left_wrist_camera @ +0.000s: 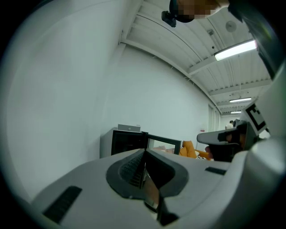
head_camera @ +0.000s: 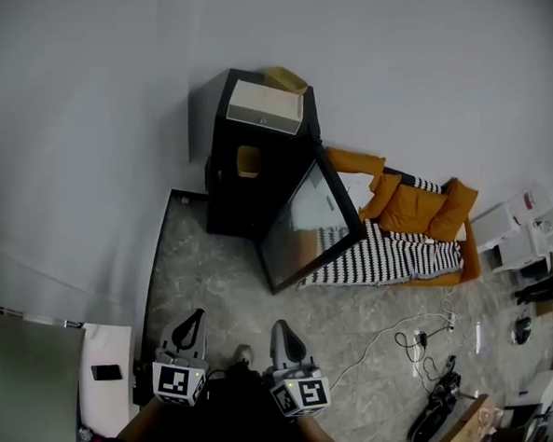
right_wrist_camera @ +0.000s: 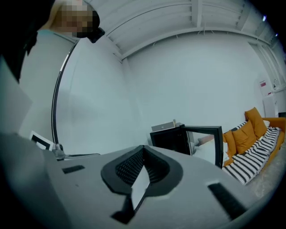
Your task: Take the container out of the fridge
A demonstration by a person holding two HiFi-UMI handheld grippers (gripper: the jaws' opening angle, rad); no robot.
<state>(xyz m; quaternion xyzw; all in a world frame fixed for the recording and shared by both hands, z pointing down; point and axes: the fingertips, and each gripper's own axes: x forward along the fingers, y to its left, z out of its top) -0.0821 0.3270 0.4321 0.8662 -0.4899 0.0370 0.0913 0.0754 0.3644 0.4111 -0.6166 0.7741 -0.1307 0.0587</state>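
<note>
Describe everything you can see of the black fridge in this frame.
The fridge is a low black cabinet standing upright on the grey stone-look floor, with its back to the white wall. Its glass-panelled door is swung wide open toward the orange sofa. A yellow container shows inside the open front. A flat white box lies on top of it.

The fridge (head_camera: pixel 224 200) stands against the wall (head_camera: pixel 84 134). A box (head_camera: pixel 265 106) sits on it, a container (head_camera: pixel 248 161) in it. Its door (head_camera: pixel 307 225) hangs open to its right, the sofa (head_camera: pixel 467 250) beyond.
</note>
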